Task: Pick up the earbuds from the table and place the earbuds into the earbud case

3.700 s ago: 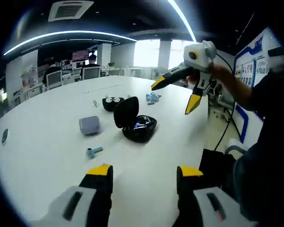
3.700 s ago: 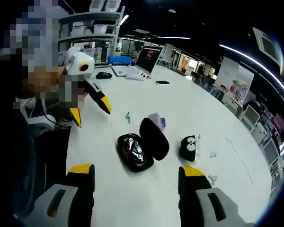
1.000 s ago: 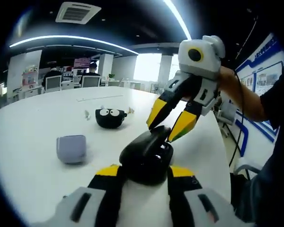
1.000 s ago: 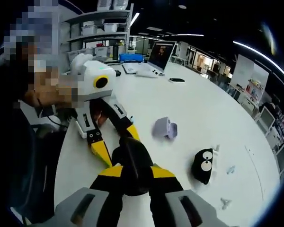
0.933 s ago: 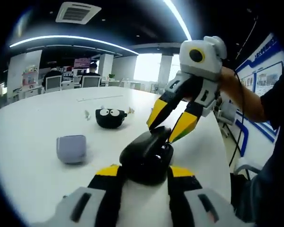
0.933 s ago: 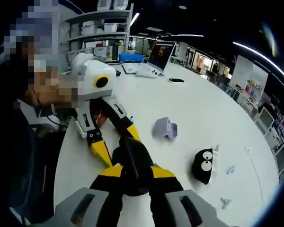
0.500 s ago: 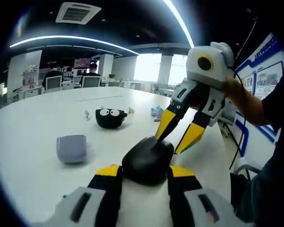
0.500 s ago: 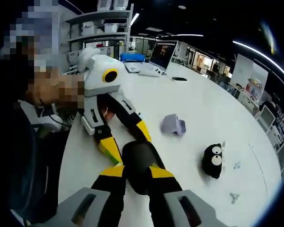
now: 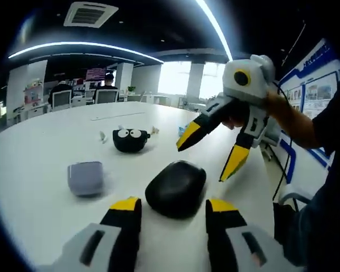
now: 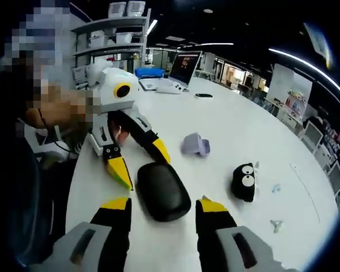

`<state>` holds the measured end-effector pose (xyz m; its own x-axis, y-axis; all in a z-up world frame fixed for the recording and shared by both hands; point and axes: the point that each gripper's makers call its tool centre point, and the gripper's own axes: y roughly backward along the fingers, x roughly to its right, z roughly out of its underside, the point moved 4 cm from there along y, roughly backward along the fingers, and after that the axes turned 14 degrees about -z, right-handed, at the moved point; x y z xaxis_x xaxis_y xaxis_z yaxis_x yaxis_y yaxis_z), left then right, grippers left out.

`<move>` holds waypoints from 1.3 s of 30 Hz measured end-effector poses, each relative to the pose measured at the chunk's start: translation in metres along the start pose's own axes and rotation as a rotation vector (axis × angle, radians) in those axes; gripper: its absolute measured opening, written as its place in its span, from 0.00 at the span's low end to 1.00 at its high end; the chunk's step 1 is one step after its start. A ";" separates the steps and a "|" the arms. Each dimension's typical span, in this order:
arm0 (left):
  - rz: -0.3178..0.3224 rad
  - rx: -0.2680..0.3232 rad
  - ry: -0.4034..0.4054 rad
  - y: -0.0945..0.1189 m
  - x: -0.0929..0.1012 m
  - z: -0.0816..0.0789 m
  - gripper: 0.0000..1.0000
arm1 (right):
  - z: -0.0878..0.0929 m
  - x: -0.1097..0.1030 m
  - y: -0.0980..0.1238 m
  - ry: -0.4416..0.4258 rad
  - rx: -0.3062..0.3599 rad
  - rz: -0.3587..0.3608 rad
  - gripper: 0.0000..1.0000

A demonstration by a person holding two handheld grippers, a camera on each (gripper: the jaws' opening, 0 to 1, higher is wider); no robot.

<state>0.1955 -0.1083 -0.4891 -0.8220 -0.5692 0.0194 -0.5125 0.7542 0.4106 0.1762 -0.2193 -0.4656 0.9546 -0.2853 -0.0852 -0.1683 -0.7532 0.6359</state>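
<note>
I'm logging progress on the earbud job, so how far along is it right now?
Nearly finished, it seems: the black earbud case lies on the white table with its lid shut. The left gripper and right gripper are both open, one on each side of the case, holding nothing. I can't see inside it to confirm the earbuds.

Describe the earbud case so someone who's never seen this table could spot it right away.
On the white table, look just ahead of the left gripper. The earbud case is a glossy black, closed, rounded shell. The black pouch farther back has cartoon eyes, and the small case beside it is lavender.
</note>
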 end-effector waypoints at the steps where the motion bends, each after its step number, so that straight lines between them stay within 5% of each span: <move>1: 0.003 -0.006 -0.008 0.000 -0.001 0.000 0.48 | 0.004 0.002 0.001 -0.006 0.001 0.004 0.46; 13: 0.057 -0.033 -0.111 -0.008 -0.001 -0.002 0.41 | 0.010 0.011 -0.016 -0.007 0.089 -0.045 0.38; 31: 0.071 -0.027 -0.125 -0.011 -0.001 -0.002 0.39 | 0.016 0.010 -0.021 -0.022 0.108 -0.048 0.35; 39: 0.076 -0.016 -0.115 -0.007 -0.002 -0.011 0.39 | 0.005 0.010 -0.013 -0.004 0.123 -0.030 0.35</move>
<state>0.2040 -0.1161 -0.4823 -0.8818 -0.4686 -0.0530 -0.4444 0.7881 0.4259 0.1865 -0.2151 -0.4791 0.9586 -0.2643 -0.1061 -0.1692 -0.8281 0.5345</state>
